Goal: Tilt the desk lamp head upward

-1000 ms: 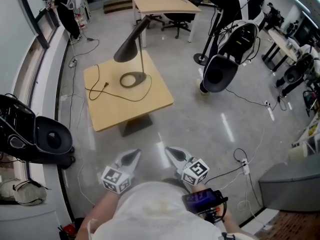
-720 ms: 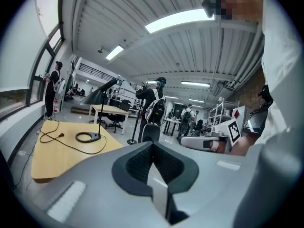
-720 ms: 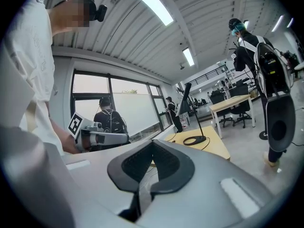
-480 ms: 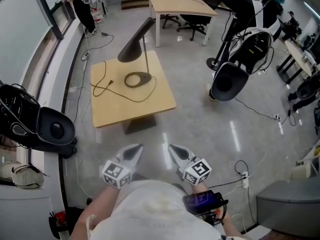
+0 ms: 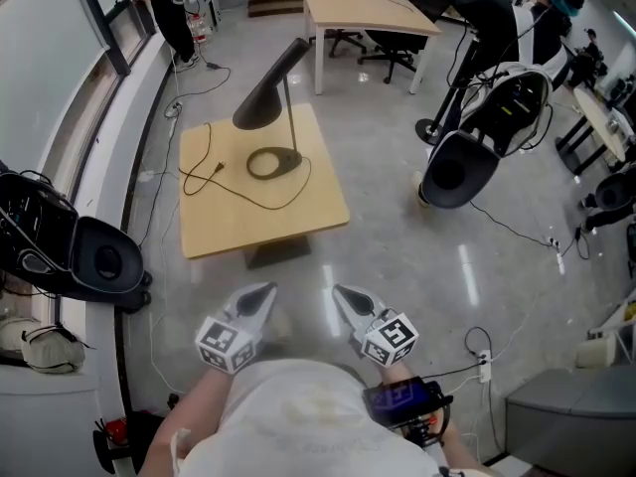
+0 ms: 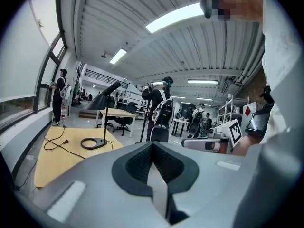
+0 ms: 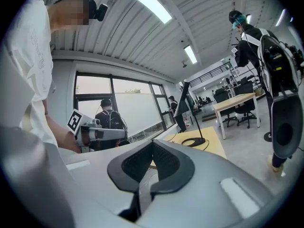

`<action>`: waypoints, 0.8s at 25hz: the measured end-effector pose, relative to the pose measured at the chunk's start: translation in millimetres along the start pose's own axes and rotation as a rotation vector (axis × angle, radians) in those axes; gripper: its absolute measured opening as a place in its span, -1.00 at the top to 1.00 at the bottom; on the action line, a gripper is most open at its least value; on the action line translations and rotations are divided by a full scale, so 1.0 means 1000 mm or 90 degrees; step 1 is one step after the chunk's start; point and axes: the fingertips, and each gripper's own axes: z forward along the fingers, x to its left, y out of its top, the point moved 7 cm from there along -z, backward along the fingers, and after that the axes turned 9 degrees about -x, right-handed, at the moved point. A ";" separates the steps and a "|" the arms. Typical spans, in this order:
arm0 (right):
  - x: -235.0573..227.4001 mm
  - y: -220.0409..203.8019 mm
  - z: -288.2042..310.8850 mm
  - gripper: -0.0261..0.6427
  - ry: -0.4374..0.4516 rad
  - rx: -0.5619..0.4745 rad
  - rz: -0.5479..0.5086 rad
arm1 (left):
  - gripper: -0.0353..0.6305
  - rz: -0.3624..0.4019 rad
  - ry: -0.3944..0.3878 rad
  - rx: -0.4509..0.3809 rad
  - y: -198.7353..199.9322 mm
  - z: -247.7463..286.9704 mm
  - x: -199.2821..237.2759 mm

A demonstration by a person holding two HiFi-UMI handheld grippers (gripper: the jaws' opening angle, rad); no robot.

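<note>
Nearest the camera: the person's white shirt (image 5: 298, 415) fills the bottom edge of the head view, with a forearm out to either side. A small black device with a dim screen (image 5: 402, 400) sits at the right wrist.

Left tongs (image 5: 264, 294): low in front of the body, above the glossy grey floor (image 5: 397, 256). Its own view shows the two grey jaws pressed together with nothing between them.

Right tongs (image 5: 341, 293): just beside the left tongs, likewise closed tight and empty. Both point forward toward the table and are well apart from it. Each carries a white cube with black square markers.

Further out: a light wooden square table (image 5: 298, 217) on a dark central foot.

Black desk lamp (image 5: 287, 117):
- It stands on the far half of the table.
- It has a flat ring-shaped base (image 5: 273, 162), a thin upright stem and a cone-shaped lamp head (image 5: 260, 102).
- The lamp head slopes down to the left, wide mouth facing the tabletop, narrow end highest at upper right.
- A thin black cord (image 5: 238, 189) loops from the base across the table.
- The cord's plug end (image 5: 214, 169) lies loose on the wood left of the base.
- Neither tongs touches the lamp.

Left of the table: a black rounded shell-shaped object (image 5: 99, 256) against the low ledge under the window.

Right of the table: black-and-white shell-shaped equipment on a stand (image 5: 487, 117); what it is cannot be told.

Farthest:
- A second light wooden table with white legs (image 5: 368, 13), with black office chairs behind it.
- A person in dark clothes (image 5: 169, 13) standing by the window at upper left
</note>
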 end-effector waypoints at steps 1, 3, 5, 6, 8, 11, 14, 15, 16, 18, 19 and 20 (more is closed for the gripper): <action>-0.003 0.000 0.004 0.88 0.000 0.004 -0.003 | 0.89 -0.002 -0.002 0.002 -0.001 0.004 0.004; -0.011 0.001 0.014 0.88 -0.002 0.010 -0.010 | 0.89 -0.005 -0.009 0.006 -0.005 0.014 0.012; -0.021 0.000 0.022 0.88 -0.012 0.011 -0.009 | 0.89 -0.007 -0.019 0.006 -0.006 0.026 0.021; -0.026 0.001 0.027 0.88 -0.018 0.012 -0.008 | 0.89 -0.008 -0.024 0.004 -0.005 0.032 0.026; -0.034 0.003 0.040 0.88 -0.023 0.016 -0.009 | 0.89 -0.012 -0.030 0.001 -0.001 0.043 0.037; -0.044 0.009 0.065 0.88 -0.020 0.021 -0.016 | 0.89 -0.014 -0.034 -0.001 0.005 0.058 0.059; -0.055 0.012 0.089 0.88 -0.021 0.022 -0.017 | 0.89 -0.018 -0.033 -0.005 0.010 0.072 0.081; -0.059 0.012 0.096 0.88 -0.021 0.025 -0.019 | 0.89 -0.020 -0.033 -0.006 0.011 0.077 0.088; -0.062 0.013 0.103 0.88 -0.020 0.027 -0.021 | 0.89 -0.022 -0.034 -0.007 0.013 0.081 0.095; -0.066 0.015 0.115 0.88 -0.022 0.033 -0.027 | 0.89 -0.026 -0.036 -0.007 0.015 0.089 0.107; -0.068 0.016 0.120 0.88 -0.024 0.035 -0.031 | 0.89 -0.027 -0.039 -0.007 0.017 0.092 0.112; -0.069 0.017 0.126 0.88 -0.025 0.038 -0.034 | 0.89 -0.027 -0.043 -0.007 0.018 0.095 0.117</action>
